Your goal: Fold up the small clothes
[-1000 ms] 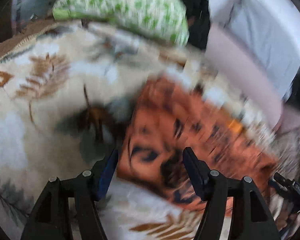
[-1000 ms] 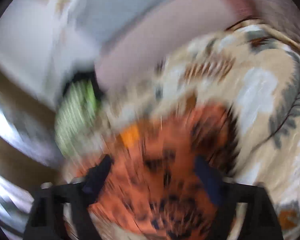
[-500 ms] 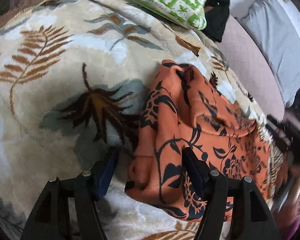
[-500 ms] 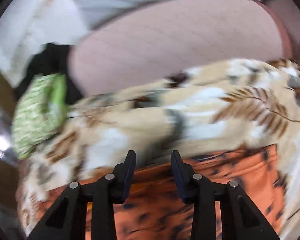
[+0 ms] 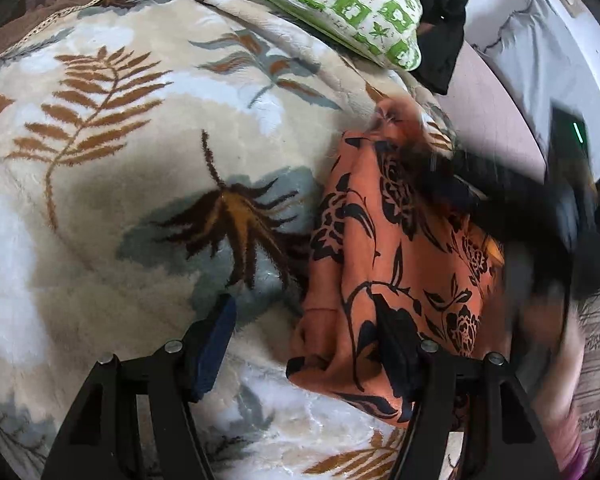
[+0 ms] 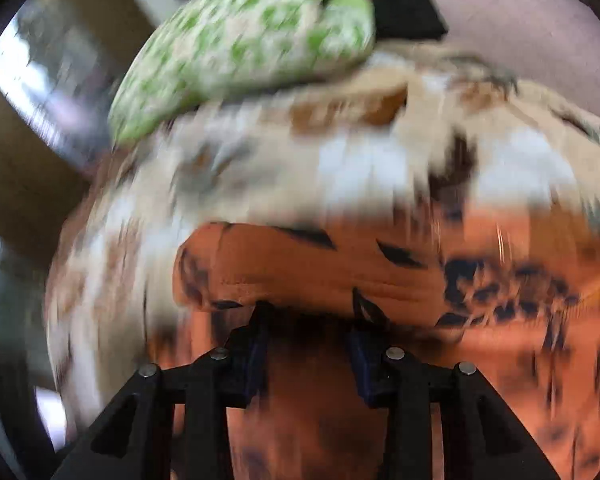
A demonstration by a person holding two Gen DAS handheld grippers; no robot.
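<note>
The left gripper fingers gape wide over the orange black-flowered cloth; the right gripper looks closed on a fold, though blurry; it could slip.

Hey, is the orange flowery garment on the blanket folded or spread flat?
Folded, loosely. The orange garment lies doubled in layers with a rounded fold edge on the blanket, not spread out.

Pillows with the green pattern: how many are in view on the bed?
1. The green-patterned pillow lies at the far end of the leaf-print blanket, beside a black cloth. Others may lie outside both views.
</note>
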